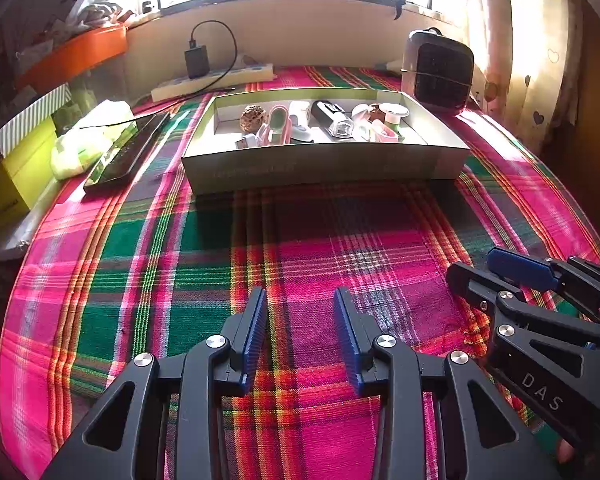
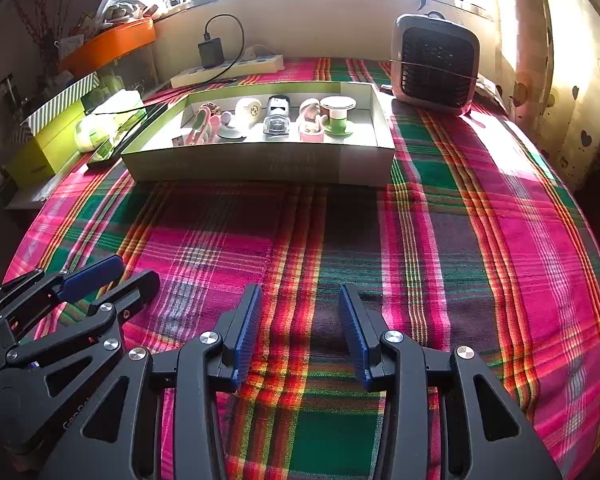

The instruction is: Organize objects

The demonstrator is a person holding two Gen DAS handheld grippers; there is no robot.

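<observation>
Both the left tongs (image 1: 300,300) and the right tongs (image 2: 300,296) are released, with nothing between their blue pads, side by side above the plaid surface (image 2: 440,240). Ahead of both, well apart, stands the box (image 1: 324,168) with small objects (image 2: 276,120) inside, perhaps toys. A heater (image 2: 436,64) stands beyond it, to the right.

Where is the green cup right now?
The green cup stands inside the box at its right end in both wrist views, beside a pink item, with the fan behind the box to its right.
</observation>
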